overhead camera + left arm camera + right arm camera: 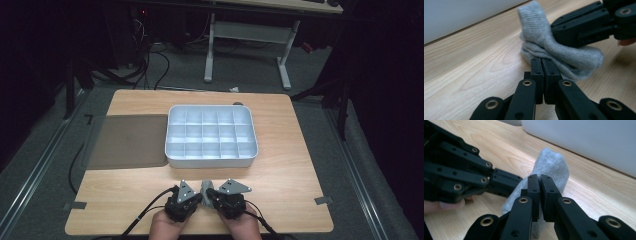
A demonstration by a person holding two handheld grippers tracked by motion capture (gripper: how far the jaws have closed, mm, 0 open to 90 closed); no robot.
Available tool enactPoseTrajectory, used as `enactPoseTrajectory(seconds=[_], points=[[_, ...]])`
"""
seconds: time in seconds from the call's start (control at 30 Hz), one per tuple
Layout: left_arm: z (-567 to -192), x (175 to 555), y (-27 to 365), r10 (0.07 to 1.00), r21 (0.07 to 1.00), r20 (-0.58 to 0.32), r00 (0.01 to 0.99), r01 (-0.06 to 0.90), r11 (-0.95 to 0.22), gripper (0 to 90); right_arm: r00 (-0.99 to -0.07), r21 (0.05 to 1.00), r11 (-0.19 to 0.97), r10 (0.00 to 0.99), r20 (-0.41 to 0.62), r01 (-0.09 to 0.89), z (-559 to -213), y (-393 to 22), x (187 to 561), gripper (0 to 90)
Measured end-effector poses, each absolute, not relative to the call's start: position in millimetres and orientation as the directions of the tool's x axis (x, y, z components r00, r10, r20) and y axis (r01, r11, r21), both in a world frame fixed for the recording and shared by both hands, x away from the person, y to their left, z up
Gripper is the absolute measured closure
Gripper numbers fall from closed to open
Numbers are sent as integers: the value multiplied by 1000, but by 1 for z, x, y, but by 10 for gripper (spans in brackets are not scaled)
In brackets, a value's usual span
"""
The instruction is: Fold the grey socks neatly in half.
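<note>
From above, your left claw [199, 198] and right claw [209, 196] meet at a small grey knitted sock [206, 187] on the pale wooden counter [125, 195], near the white compartment tray [211, 136]. In the left gripper view, your claw [543, 61] is clamped on the sock's [574, 56] lower fold. In the right gripper view, that claw [539, 178] pinches its upper end [554, 165].

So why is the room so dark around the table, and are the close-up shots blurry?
High view: light falls on the table, the floor beyond is dim. Left gripper view: the grey sock is fairly sharp, the near jaws soft. Right gripper view: the white tray is a featureless blur.
</note>
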State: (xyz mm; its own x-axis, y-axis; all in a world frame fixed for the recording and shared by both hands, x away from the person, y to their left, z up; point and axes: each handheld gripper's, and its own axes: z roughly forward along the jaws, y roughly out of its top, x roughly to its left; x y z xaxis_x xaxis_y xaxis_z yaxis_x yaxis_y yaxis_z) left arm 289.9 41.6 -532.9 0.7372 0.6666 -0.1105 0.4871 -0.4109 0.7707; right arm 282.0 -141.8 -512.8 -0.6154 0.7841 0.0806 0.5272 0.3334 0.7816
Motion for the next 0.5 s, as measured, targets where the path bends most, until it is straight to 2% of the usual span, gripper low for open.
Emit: enactPoseTrajectory(seconds=[0.33, 0.5], points=[[-533, 290, 40, 669, 761, -94, 737, 487, -429, 899, -606, 780, 276, 780, 159, 561, -523, -145, 277, 900], [-533, 291, 47, 682, 767, -118, 722, 502, -400, 862, -609, 778, 253, 768, 200, 575, -527, -147, 279, 900]])
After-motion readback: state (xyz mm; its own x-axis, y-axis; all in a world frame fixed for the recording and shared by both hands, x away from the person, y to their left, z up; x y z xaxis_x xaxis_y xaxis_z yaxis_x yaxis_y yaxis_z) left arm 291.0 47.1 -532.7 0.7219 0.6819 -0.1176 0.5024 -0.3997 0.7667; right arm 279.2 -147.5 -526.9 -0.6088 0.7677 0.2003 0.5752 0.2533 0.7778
